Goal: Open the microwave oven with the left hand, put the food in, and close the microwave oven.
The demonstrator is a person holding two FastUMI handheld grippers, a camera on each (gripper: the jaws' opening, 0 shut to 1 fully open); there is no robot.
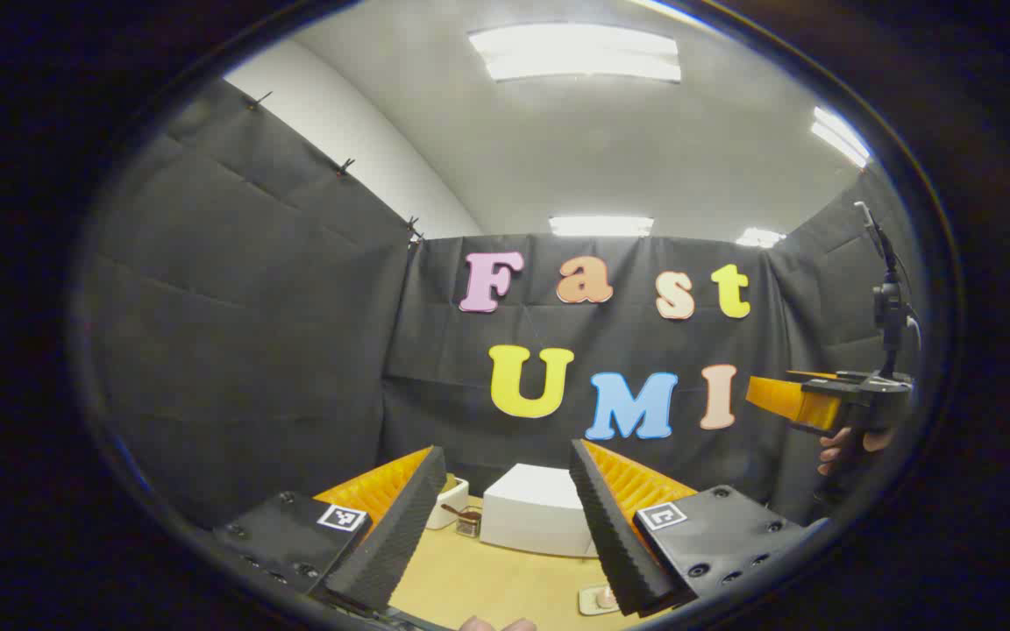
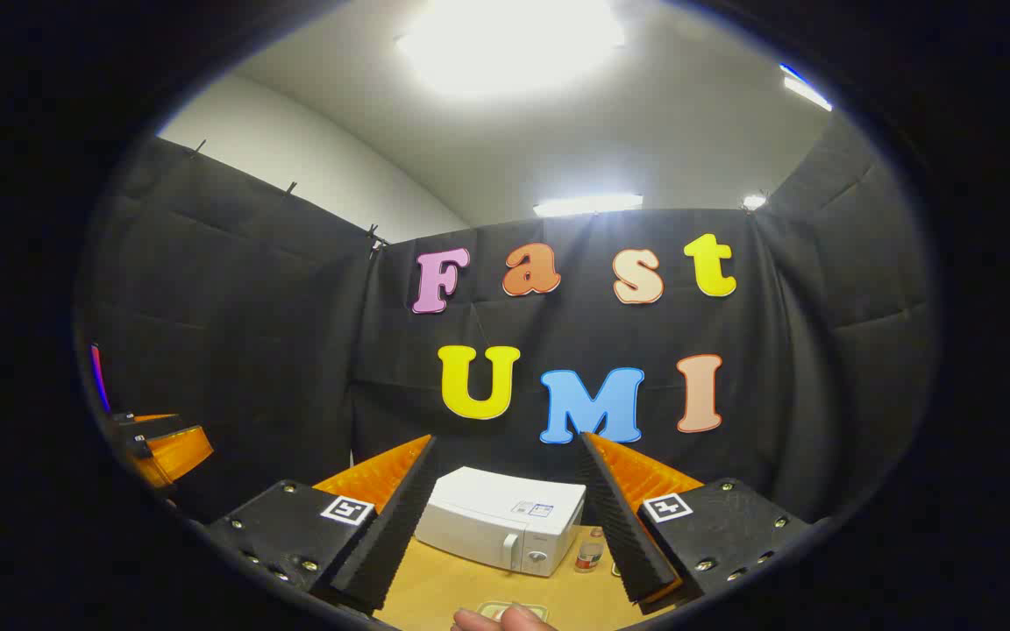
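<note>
Left gripper view: left gripper (image 1: 505,526) fingers wide apart, empty; right gripper (image 2: 509,517) same, microwave (image 2: 505,519) beyond

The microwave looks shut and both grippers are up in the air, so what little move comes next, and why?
Probably lower the left gripper toward the microwave. Its door looks closed, both grippers are open and hold nothing, and the task starts with the left hand opening that door.

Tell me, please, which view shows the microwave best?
The right gripper view: the microwave shows its top, its closed front and a knob between the jaws. The left gripper view shows the microwave as a plain white box, with its front hidden.
</note>
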